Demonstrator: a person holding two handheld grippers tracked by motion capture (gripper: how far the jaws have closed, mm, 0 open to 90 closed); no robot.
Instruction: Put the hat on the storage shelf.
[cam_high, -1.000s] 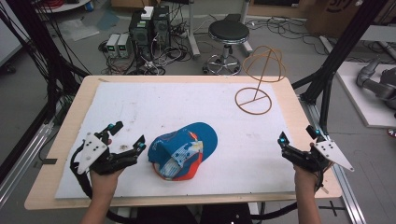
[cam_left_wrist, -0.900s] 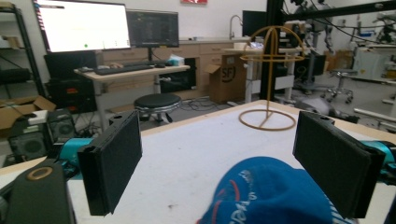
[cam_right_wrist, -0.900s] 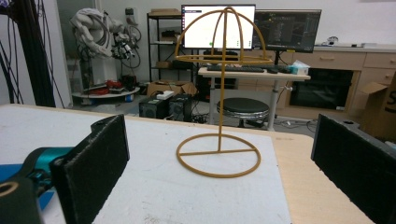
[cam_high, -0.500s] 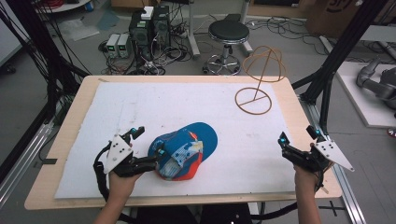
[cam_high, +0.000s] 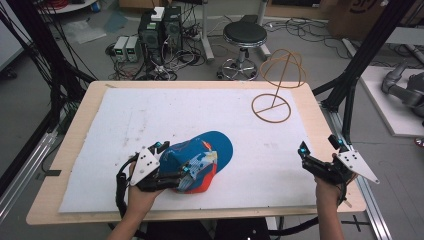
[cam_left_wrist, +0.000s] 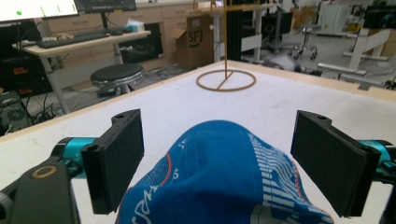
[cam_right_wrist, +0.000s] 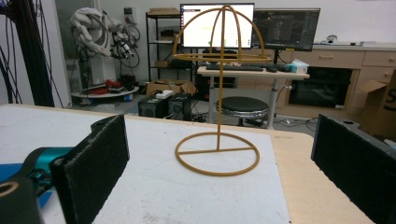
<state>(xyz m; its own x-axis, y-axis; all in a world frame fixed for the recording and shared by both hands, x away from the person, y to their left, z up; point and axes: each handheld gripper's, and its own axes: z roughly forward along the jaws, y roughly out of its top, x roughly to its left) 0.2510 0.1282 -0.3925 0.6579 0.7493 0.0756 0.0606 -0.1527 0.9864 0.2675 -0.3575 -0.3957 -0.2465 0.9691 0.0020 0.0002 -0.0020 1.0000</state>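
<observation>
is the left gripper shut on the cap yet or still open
Open. In the left gripper view the left gripper has its jaws spread wide on either side of the blue cap, with a gap showing between each pad and the fabric.

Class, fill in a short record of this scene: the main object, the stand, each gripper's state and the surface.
Object: blue cap with orange underside, lying on the mat
Stand: golden wire hat stand, far right, bare
Left gripper: open, jaws either side of the cap
Right gripper: open, near the right edge, holding nothing
Surface: white mat on a wooden table
</observation>
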